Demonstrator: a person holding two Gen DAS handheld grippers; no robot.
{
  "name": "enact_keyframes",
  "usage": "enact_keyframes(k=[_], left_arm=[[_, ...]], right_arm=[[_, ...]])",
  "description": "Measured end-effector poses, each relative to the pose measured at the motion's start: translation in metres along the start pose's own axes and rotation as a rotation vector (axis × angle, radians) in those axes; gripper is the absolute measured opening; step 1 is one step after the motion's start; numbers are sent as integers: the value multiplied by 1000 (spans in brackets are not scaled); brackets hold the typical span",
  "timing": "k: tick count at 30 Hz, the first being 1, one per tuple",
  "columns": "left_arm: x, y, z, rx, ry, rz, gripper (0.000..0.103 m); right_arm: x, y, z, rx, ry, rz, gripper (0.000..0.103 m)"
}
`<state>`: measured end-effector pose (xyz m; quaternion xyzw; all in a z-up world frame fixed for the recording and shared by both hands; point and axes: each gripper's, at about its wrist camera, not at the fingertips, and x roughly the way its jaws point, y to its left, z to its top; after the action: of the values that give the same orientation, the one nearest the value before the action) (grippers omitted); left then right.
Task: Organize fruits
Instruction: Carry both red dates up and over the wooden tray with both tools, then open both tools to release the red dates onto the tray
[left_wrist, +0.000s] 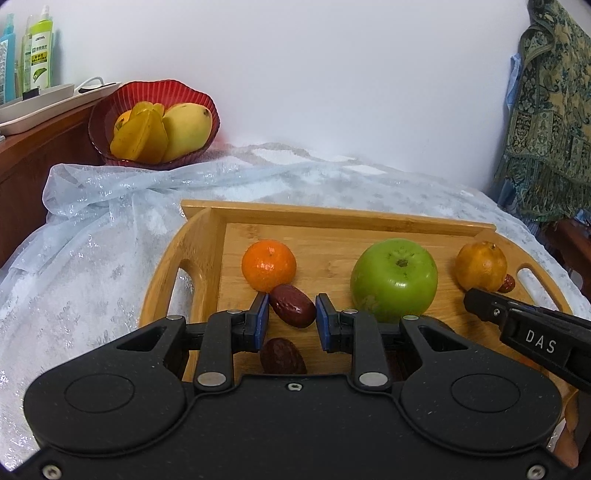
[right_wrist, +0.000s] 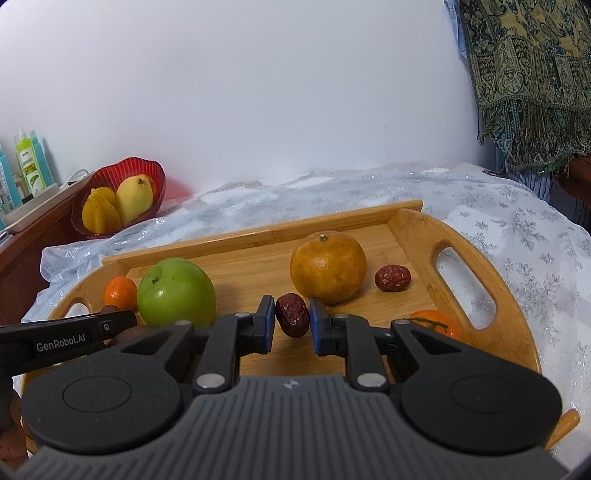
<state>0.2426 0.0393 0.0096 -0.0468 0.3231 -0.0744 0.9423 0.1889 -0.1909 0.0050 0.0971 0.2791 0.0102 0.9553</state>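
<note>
Jujube (left_wrist: 291, 305) sits between my left gripper (left_wrist: 291, 321), jaws spread on the bamboo tray (left_wrist: 207, 236); I should close squarely on its middle. Right view: my right gripper (right_wrist: 293, 325) straddles another jujube (right_wrist: 293, 314), nearly pinching; squeeze gently.

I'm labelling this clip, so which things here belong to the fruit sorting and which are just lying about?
Job:
tray
green apple
big orange
small tangerines
red dates
red bowl with mango and starfruit
left gripper
right gripper

Lying about:
bottles
patterned cloth
white tablecloth
</note>
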Motion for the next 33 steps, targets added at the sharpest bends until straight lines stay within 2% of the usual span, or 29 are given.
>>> enact_keyframes(k=[19,33], left_arm=[[4,4,2,-7,33,-37,25],[4,4,2,0,33,-33,26]], right_arm=[[4,-4,-2,22,22,-5,27],[4,-4,-3,27,21,-4,32]])
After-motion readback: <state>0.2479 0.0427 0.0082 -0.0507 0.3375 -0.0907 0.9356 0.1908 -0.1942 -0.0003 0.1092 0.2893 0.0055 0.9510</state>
